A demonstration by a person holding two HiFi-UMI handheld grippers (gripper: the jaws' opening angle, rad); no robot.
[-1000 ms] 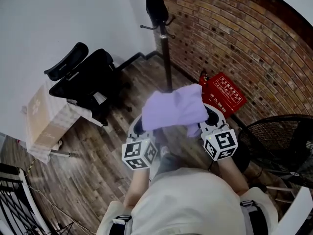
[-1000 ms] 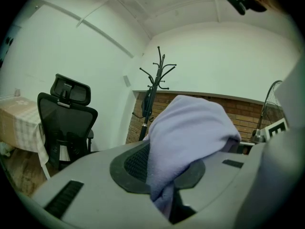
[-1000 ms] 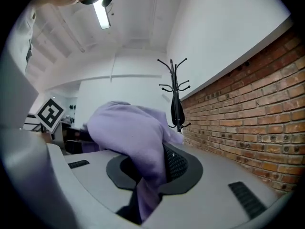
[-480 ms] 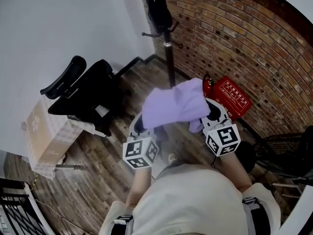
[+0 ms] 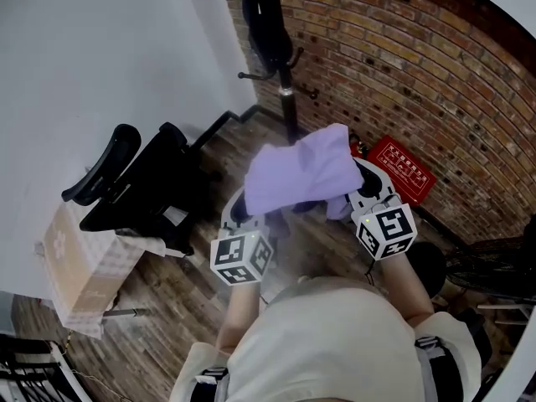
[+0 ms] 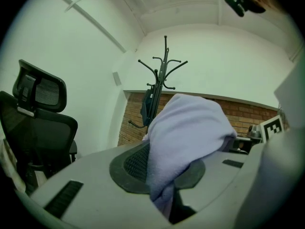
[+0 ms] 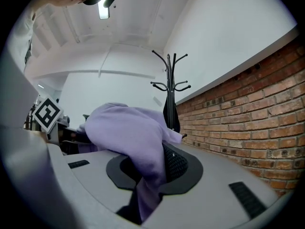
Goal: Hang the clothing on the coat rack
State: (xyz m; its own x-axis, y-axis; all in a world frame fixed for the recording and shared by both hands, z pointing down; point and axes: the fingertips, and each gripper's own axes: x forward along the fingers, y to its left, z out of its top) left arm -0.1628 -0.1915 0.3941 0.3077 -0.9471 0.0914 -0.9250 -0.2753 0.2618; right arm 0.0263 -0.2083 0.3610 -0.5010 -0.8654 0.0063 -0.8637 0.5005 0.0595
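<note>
Lilac cloth, centre of the head view: we hold the lilac garment (image 5: 300, 174) bunched up and slung between our two grippers.

- Left gripper (image 6: 164, 178): jaws nearly together, pinching a fold of the cloth. The rest billows up over the pads.
- Right gripper (image 7: 145, 175): jaws likewise clamped on a fold, which trails down between them.
- Coat rack (image 5: 285, 82): upright at top centre, in the corner where the white wall meets the brick wall (image 5: 419, 74). A dark item (image 5: 264, 23) hangs on it.
- The garment sits lower in the frame than the rack and does not touch it.
- Black office chair (image 5: 142, 182): left of centre.
- Red box (image 5: 402, 170): right of the rack's foot, on the wooden floor (image 5: 184, 283) by the bricks.
</note>
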